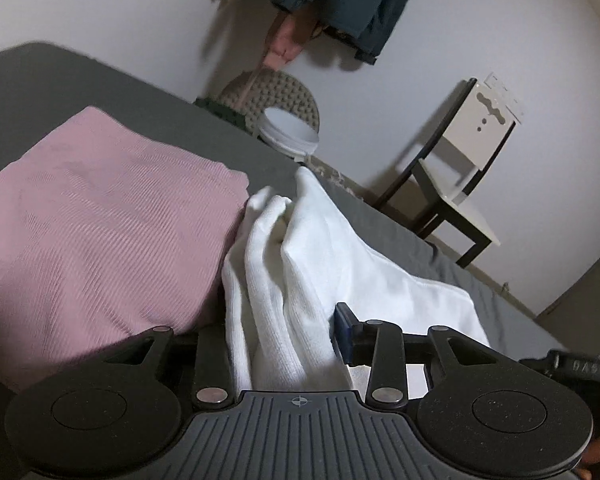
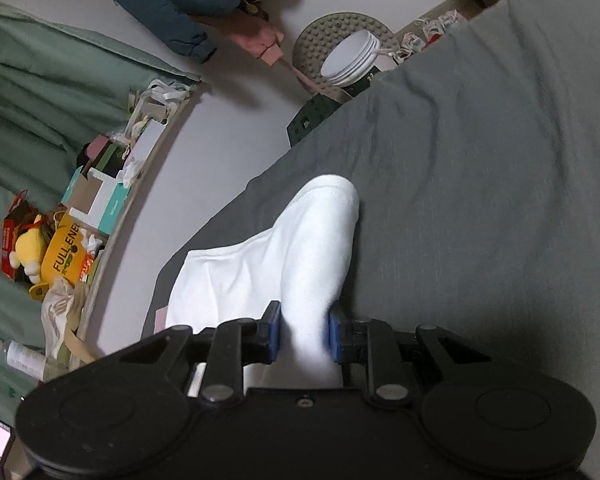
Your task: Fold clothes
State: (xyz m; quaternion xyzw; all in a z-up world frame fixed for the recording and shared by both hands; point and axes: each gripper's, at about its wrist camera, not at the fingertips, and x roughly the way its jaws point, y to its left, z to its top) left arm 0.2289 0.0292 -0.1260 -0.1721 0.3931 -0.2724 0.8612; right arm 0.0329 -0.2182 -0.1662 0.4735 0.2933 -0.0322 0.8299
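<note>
Step in hand: I judge I'm mid-fold on the white garment (image 1: 300, 264), with both claws gripping it and part of it lifted off the grey bed sheet (image 2: 480, 160).

Left claw (image 1: 284, 340): clenched on a bunched, ribbed part of the white cloth at the lower centre of its view; only the blue pad (image 1: 342, 332) on the right is visible, the other is hidden behind fabric.

Right claw (image 2: 302, 332): clenched on a narrow neck of the same garment, blue pads (image 2: 274, 330) pressed against it from both sides, low in the frame.

White garment: in the right view it runs from my pads up to a rounded end at mid-frame, with a flatter panel spreading to the lower left on the sheet.

Pink garment (image 1: 100, 216): fills the left of the left view, already lying flat and squared, touching the white cloth's edge.

Next move, as I judge it: carry both grips the same way so the lifted part lands flat on the rest, keeping the cloth taut between my claws.

Watch for: the bunching at my left claw could set a crease; I cannot tell how many layers I hold.
</note>
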